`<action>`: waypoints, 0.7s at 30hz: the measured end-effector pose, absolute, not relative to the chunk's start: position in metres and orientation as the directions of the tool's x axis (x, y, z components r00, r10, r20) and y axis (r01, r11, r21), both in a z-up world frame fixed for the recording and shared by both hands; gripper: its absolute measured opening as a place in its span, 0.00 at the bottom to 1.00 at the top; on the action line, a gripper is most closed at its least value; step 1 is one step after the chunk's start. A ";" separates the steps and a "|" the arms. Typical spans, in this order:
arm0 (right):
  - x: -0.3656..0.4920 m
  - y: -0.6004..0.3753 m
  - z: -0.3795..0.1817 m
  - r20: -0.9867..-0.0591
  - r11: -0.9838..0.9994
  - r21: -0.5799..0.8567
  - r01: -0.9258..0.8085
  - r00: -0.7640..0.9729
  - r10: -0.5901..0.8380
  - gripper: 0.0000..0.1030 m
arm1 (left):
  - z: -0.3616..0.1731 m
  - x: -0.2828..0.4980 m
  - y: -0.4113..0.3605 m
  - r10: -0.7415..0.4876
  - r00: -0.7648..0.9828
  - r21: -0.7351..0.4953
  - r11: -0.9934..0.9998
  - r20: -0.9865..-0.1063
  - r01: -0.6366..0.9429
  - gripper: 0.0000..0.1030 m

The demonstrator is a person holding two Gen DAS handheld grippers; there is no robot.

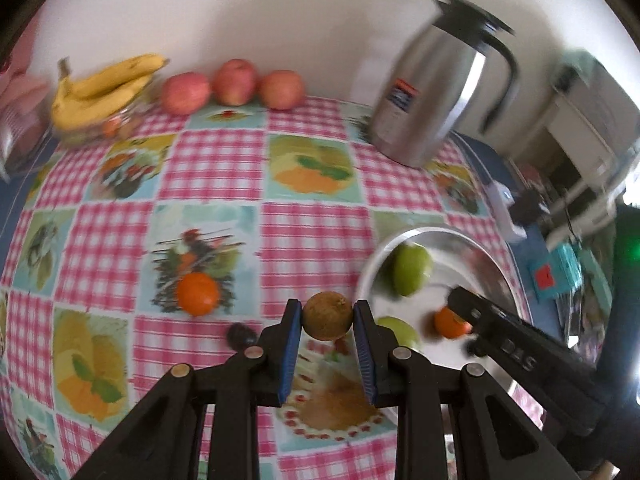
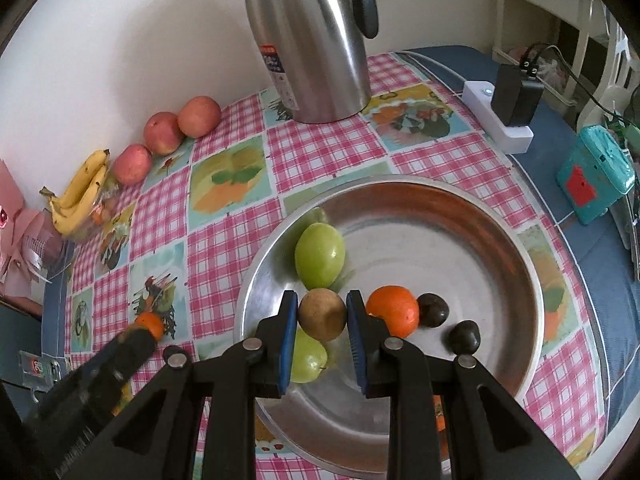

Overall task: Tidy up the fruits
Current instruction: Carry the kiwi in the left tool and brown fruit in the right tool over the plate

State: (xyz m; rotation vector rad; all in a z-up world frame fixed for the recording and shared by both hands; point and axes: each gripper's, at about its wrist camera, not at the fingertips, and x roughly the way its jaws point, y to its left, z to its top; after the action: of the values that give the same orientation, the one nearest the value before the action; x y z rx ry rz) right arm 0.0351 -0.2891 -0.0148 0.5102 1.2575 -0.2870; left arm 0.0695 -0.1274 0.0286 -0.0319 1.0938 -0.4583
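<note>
Left gripper (image 1: 327, 318): I see its blue-padded jaws clamped on a round brown fruit (image 1: 327, 316), carried above the checked tablecloth (image 1: 216, 168) just off the bowl's left rim.
Right gripper (image 2: 322, 316): jaws closed on a second brown round fruit (image 2: 322, 314), held over the bowl's near-left part.
Bowl: wide shallow metal bowl (image 2: 500, 216) at the table's right edge.
Bowl contents: two green apples (image 2: 319, 255), one orange tangerine (image 2: 394, 316) and two small dark round fruits (image 2: 433, 309), all in the left and near half; the second apple lies partly hidden under the right gripper.
Loose fruit: another orange tangerine (image 1: 198, 294) and a small dark fruit (image 1: 241, 336) lie on the cloth near the table's near edge, left of the bowl.
Back edge: three red apples (image 1: 234, 82) in a row against the wall; beside them a bunch of yellow bananas (image 1: 102, 90) resting on a clear glass dish (image 1: 86, 134) toward the back-left corner.
Jug: tall stainless-steel jug with black handle (image 2: 316, 40), upright near the back edge, behind the bowl.
Right edge: white power strip carrying a black adapter (image 2: 516, 96), on the blue cover.
</note>
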 end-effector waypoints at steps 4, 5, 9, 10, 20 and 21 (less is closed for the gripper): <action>0.028 -0.298 -0.016 -0.956 0.846 0.198 0.495 0.289 0.054 0.25 | 0.028 0.059 -0.147 -0.379 0.358 -0.229 0.889 -0.853 0.396 0.27; 0.026 -0.300 -0.017 -0.956 0.843 0.197 0.501 0.288 0.053 0.25 | 0.028 0.057 -0.150 -0.379 0.356 -0.225 0.887 -0.855 0.403 0.27; 0.017 -0.311 -0.020 -0.960 0.831 0.187 0.523 0.276 0.042 0.25 | 0.028 0.051 -0.159 -0.389 0.337 -0.231 0.876 -0.858 0.423 0.27; 0.014 -0.313 -0.021 -0.961 0.829 0.182 0.529 0.274 0.037 0.25 | 0.027 0.050 -0.161 -0.392 0.329 -0.234 0.873 -0.859 0.428 0.27; 0.003 -0.332 -0.027 -0.963 0.801 0.172 0.574 0.270 0.013 0.25 | 0.013 0.035 -0.185 -0.407 0.257 -0.252 0.843 -0.876 0.476 0.27; 0.003 -0.332 -0.028 -0.963 0.800 0.171 0.574 0.269 0.013 0.25 | 0.010 0.033 -0.188 -0.407 0.249 -0.252 0.839 -0.879 0.482 0.27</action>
State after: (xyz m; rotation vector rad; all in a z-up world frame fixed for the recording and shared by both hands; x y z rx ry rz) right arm 0.0027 -0.3323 -0.0281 0.5572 1.2553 -0.4055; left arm 0.0335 -0.1875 0.0105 0.0739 1.1726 -0.6062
